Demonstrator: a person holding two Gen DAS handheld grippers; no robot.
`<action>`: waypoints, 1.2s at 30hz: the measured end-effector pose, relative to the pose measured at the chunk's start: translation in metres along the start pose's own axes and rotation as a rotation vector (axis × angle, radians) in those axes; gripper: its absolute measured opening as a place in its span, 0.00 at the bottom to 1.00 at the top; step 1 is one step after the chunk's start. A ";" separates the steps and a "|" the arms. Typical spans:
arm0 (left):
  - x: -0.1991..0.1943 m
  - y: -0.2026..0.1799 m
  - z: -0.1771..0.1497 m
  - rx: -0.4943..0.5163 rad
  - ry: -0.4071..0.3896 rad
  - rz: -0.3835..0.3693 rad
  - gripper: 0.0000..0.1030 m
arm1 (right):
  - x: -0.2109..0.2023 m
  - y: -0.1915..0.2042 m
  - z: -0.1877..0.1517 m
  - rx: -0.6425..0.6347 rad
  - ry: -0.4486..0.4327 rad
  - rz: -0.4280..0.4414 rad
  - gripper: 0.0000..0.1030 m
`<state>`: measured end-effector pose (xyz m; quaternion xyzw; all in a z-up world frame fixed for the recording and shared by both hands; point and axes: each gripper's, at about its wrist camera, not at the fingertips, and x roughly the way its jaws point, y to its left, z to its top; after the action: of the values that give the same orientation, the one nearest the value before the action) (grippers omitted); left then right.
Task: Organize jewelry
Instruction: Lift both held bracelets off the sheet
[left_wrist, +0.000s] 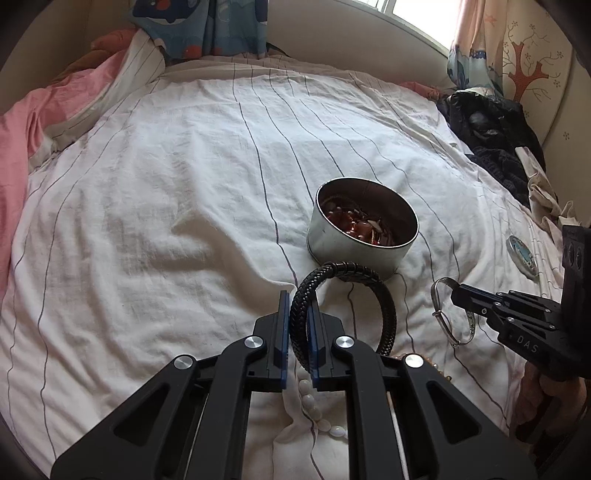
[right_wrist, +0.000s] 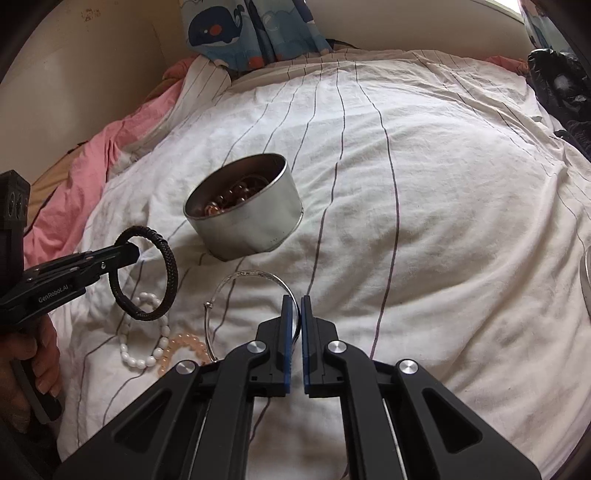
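Both bracelets gripped and held short of the round tin, which lies ahead of both sets of fingers.

The striped white duvet (left_wrist: 166, 192) is spread over the bed, and the round metal tin (left_wrist: 364, 225), open-topped and already holding reddish-brown beads, is seated on it. From the left gripper (left_wrist: 299, 306) the tin lies just beyond and slightly right; from the right gripper (right_wrist: 296, 306) it lies ahead and left, somewhat farther, so the left hand is judged nearer. The black braided bracelet (left_wrist: 343, 295) is clamped edge-on between narrowly closed left jaws, its ring held upright, its top overlapping the tin's near wall in the left view. The thin silver bangle (right_wrist: 240, 291) is pinched at its rim by fully closed right jaws, its loop trailing left. Both grippers are pitched steeply down. A white bead bracelet (right_wrist: 142, 332) and a peach bead bracelet (right_wrist: 183, 350) remain on the duvet.
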<state>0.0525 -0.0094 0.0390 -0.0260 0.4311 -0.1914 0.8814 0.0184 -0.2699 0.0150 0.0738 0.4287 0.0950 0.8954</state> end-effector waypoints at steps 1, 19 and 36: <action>-0.001 0.001 0.001 -0.003 -0.003 0.001 0.08 | -0.004 0.001 0.001 0.003 -0.013 0.009 0.05; 0.011 -0.021 0.007 0.087 0.008 0.034 0.08 | -0.014 0.002 0.013 0.009 -0.093 0.027 0.05; 0.005 -0.021 0.012 0.088 -0.009 0.021 0.09 | 0.012 0.002 0.004 -0.014 -0.037 -0.053 0.05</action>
<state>0.0578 -0.0320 0.0469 0.0164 0.4184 -0.2007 0.8857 0.0292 -0.2658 0.0088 0.0580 0.4134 0.0726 0.9058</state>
